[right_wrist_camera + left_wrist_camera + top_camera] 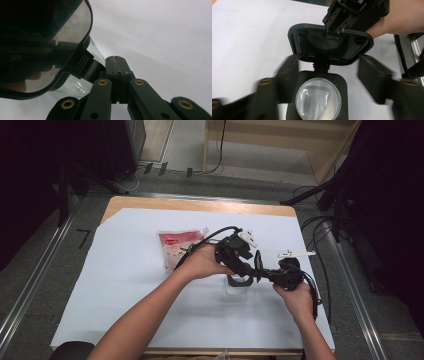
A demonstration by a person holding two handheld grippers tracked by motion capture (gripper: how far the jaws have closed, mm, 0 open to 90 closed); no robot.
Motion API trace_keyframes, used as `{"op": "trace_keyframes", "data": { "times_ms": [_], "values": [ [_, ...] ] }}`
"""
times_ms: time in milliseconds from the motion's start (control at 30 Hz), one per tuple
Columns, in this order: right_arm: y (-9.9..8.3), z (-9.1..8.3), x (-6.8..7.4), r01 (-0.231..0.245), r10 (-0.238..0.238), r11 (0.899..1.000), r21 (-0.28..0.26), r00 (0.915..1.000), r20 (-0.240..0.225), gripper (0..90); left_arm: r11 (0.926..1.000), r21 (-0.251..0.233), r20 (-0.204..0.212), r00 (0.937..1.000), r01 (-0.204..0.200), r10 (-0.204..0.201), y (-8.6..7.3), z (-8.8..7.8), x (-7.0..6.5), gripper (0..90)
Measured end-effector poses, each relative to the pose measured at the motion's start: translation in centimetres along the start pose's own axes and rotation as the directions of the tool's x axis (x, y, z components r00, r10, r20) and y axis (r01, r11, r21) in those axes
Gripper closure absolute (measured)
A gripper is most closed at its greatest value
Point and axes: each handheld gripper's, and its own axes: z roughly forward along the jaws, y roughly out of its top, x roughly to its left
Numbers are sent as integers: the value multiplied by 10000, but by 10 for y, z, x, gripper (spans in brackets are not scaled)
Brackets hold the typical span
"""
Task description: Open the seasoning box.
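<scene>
On the white table cover, the left gripper stands open around a clear round jar; the right gripper is clenched, its black hinged lid up.

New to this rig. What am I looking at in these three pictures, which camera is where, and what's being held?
There is no robot arm: a person holds a two-jaw gripper in each hand. The high view looks down on a table under a white sheet; the other two cameras ride on the grippers.

A red-and-white pouch lies on the sheet, beside a clear container whose black flip lid stands open.

The left gripper points down at the container, with its jaws open on either side and not yet pressing. The right gripper is shut, with its tips against the raised lid. It seems to be propping the lid open.
</scene>
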Motion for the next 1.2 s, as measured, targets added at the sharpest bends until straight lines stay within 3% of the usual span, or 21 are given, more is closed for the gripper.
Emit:
{"op": "trace_keyframes", "data": {
  "times_ms": [167,367,567,667,767,1000,1200],
  "values": [
    [0,0,0,19,-19,10000,-33,10000,18,900,9998,-183,-189,9998,44,-48,4,5,-1,772],
    [-2,0,0,-98,98,10000,-13,9999,37,900,9993,-323,-358,9992,183,-194,6,11,-1,811],
    [-3,1,1,-271,271,9996,-46,9996,11,900,9990,-388,-326,9992,234,-247,5,13,0,805],
    [-2,0,1,-214,214,9998,-38,9998,28,900,9968,-506,-109,9980,617,-623,2,11,2,773],
    [-3,-1,1,-276,276,9996,-19,9996,-75,900,9954,-601,-33,9972,740,-743,-3,6,2,737],
    [-2,-14,3,-273,272,9991,-313,9996,-36,885,9917,-620,224,9935,1130,-1118,-15,-13,1,574],
    [-4,-28,-1,-553,549,9969,-559,9985,-74,819,9928,-597,23,9945,1042,-1043,-24,-31,-3,523]
  ]
}}
